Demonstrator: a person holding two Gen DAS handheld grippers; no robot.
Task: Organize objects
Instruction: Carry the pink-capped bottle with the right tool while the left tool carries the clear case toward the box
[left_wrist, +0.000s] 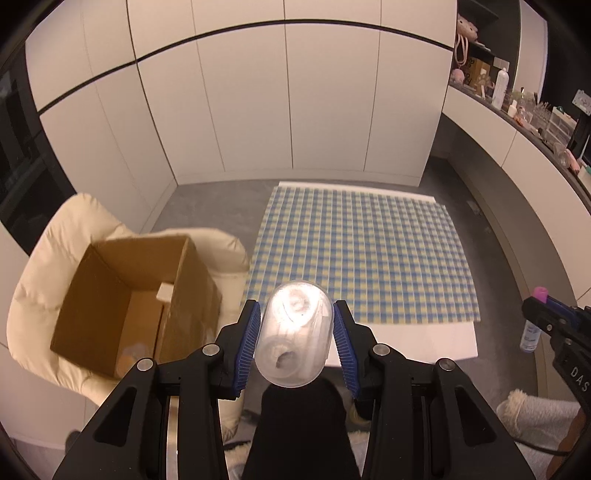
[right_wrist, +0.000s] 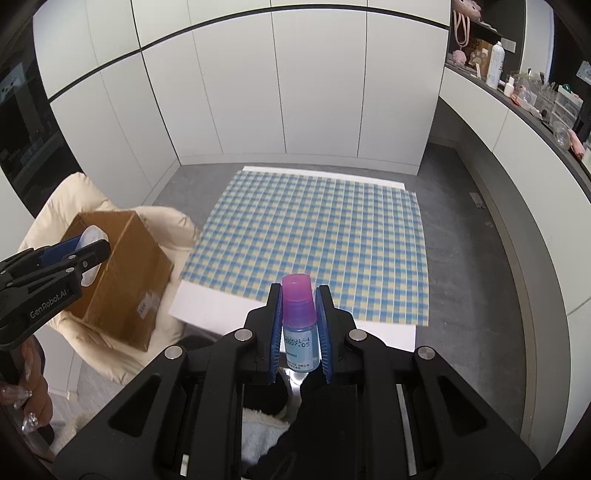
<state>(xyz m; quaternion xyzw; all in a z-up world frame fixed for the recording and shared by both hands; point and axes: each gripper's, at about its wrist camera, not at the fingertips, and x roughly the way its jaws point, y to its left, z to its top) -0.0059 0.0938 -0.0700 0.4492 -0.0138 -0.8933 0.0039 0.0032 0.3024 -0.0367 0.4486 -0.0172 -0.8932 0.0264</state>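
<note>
Between the blue ribbed pads of the left hand-held gripper (left_wrist: 297, 332) sits a clear, rounded plastic capsule container (left_wrist: 293, 332), clamped on both flanks, with pale coiled contents showing dimly through its wall. It is held in the air over the near edge of a white bench (left_wrist: 424, 341) that is mostly covered by a blue-and-yellow checked cloth (left_wrist: 354, 251). To the left of the bench, an open cardboard box (left_wrist: 136, 295) stands on a cream padded chair (left_wrist: 48, 258); its flaps are up and a small white item lies against its inner wall, too small to identify.

The right hand-held gripper (right_wrist: 300, 325) is closed tight on a small bottle (right_wrist: 299, 325) with a translucent pink cap and a pale blue label bearing printed digits. The bottle stands upright between the pads, cap away from the camera, also in the air above the bench's near edge. From the right wrist view the left hand-held gripper appears at the left margin, its capsule in front of the box's open top, and a person's fingers with long decorated nails (right_wrist: 26, 406) grip its handle.

White cabinet doors (left_wrist: 288, 103) form the far wall, and a dark shelf (left_wrist: 524, 122) on the right carries a clutter of bottles and small boxes. Grey floor (right_wrist: 461, 206) surrounds the bench.
</note>
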